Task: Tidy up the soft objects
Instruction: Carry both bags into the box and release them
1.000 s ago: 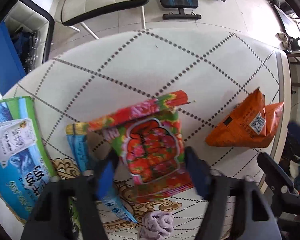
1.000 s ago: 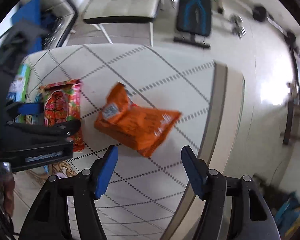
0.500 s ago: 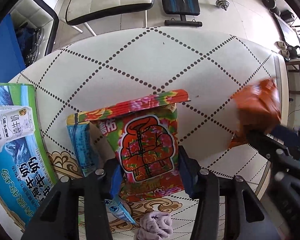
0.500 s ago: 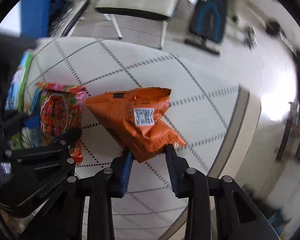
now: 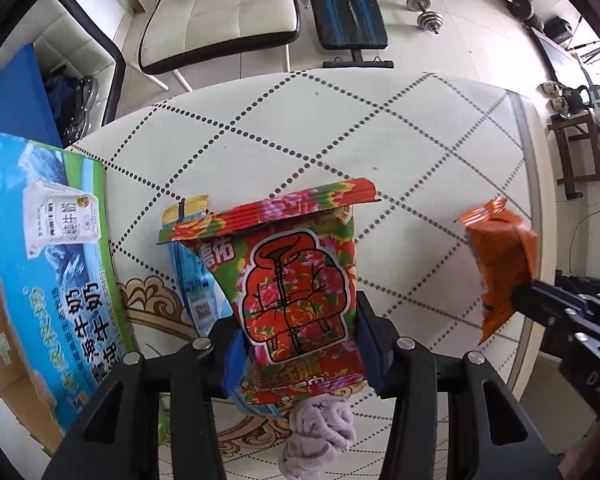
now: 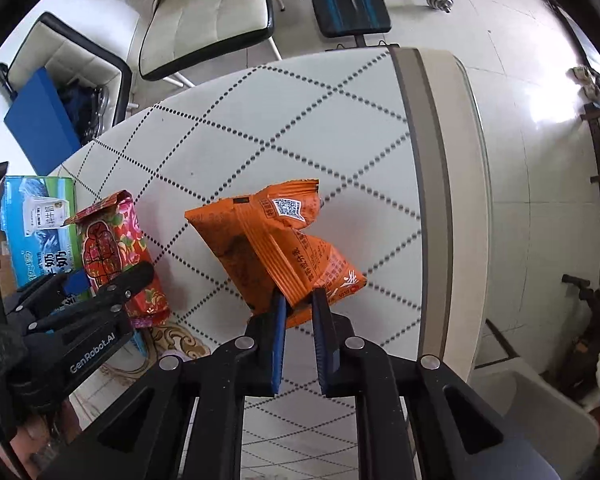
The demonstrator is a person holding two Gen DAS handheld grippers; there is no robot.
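Above the white dotted table (image 5: 340,128), the left gripper (image 5: 300,340) clamps the lower part of a red floral snack packet (image 5: 296,280), whose body overlaps a blue packet (image 5: 192,280) lying beside a milk carton box (image 5: 52,280). Below it sits a lilac cloth (image 5: 320,432). Further right, the right gripper (image 6: 298,308) pinches the orange snack bag (image 6: 268,240) by its bottom edge, lifted off the tabletop.

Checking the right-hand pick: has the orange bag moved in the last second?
Yes. The orange bag was lying on the table; now it is pinched in the right hand-held gripper, tilted upward.
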